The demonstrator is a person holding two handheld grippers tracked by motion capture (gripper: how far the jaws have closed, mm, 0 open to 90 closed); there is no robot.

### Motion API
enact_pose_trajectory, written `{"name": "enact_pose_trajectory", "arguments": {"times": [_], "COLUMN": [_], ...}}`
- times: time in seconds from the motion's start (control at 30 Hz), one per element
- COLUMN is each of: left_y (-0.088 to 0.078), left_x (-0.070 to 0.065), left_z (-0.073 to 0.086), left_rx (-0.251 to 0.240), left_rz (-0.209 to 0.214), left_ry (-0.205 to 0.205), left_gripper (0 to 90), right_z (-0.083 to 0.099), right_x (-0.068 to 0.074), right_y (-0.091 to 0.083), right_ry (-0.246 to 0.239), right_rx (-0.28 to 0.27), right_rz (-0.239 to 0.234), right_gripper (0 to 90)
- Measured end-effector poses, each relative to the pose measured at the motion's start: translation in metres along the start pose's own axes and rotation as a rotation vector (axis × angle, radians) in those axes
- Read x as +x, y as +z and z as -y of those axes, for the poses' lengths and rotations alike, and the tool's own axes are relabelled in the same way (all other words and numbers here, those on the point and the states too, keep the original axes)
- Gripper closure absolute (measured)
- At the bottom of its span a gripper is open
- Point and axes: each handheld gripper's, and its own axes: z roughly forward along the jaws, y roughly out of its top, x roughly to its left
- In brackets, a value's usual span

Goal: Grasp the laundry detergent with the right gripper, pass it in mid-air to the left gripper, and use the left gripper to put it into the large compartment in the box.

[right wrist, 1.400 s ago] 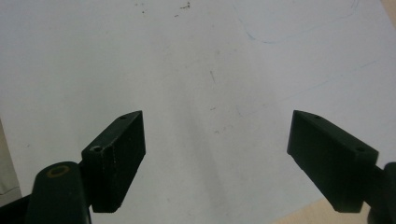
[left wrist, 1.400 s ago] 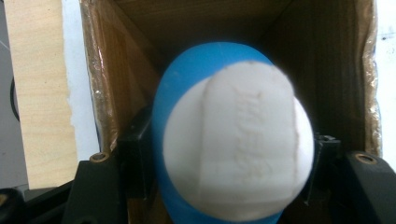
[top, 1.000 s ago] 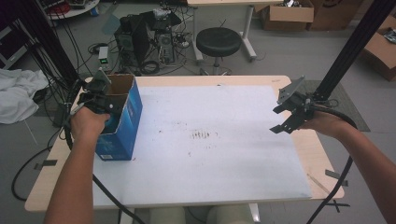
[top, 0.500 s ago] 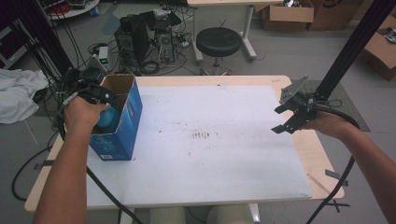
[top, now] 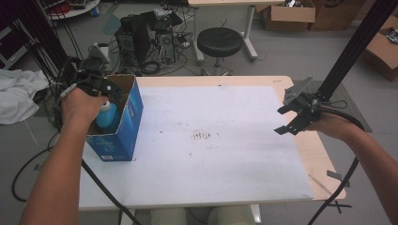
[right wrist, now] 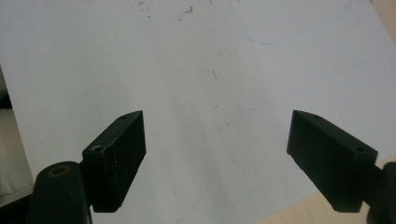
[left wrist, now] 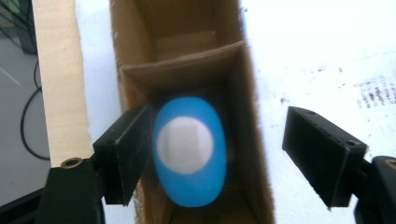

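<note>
White sheeting covers most of the wooden table (top: 324,154), which is the largest thing before me; its surface carries faint dark smudges near the middle. At the table's left edge stands an open blue cardboard box (top: 123,123), its long axis running away from me, with a cardboard divider across its inside visible in the left gripper view. Inside the near compartment stands a blue bottle (top: 107,115), upright, its long axis vertical and its white cap (left wrist: 185,144) pointing straight up. The high view shows the bottle's side and shoulder against the box wall; the left gripper view, looking straight down, shows the oval top and cap instead, somewhat blurred.

My left tongs (left wrist: 233,154) hang over the box with jaws wide apart: one jaw sits just beside the bottle, whether touching I cannot tell, and the other lies outside the box wall, over the white sheet. In the high view my left hand (top: 82,104) hides much of these tongs and the box's near rim.

My right tongs (top: 288,118) hover over the table's right edge, well apart from the box, jaws spread and empty; the right gripper view shows bare sheet between them.

Beyond the table stand a black stool (top: 219,42), computer equipment with cables (top: 150,33) and cardboard cartons (top: 286,14).
</note>
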Motion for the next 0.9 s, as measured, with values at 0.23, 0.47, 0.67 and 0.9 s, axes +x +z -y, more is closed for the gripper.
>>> {"name": "enact_pose_trajectory", "arguments": {"times": [0.23,0.47,0.67,0.9], "left_y": [-0.005,-0.012,-0.014,-0.014], "left_x": [-0.017,-0.041,-0.061,-0.086], "left_z": [-0.004,-0.010,-0.014,-0.019], "left_rx": [-0.034,-0.062,-0.069,-0.071], "left_rz": [0.022,0.049,0.073,0.100], "left_ry": [0.049,0.120,0.194,0.294], "left_gripper": [20.0,18.9,17.9,17.8], "right_z": [0.000,-0.001,-0.001,-0.002], "right_x": [0.002,0.004,0.005,0.006], "right_y": [-0.003,-0.004,-0.005,-0.006], "right_ry": [0.001,0.000,0.002,0.003], "right_rx": [-0.005,-0.007,-0.009,-0.008], "right_rz": [0.011,0.013,0.011,0.011], "right_gripper": [19.6,19.8,19.5,19.3]}}
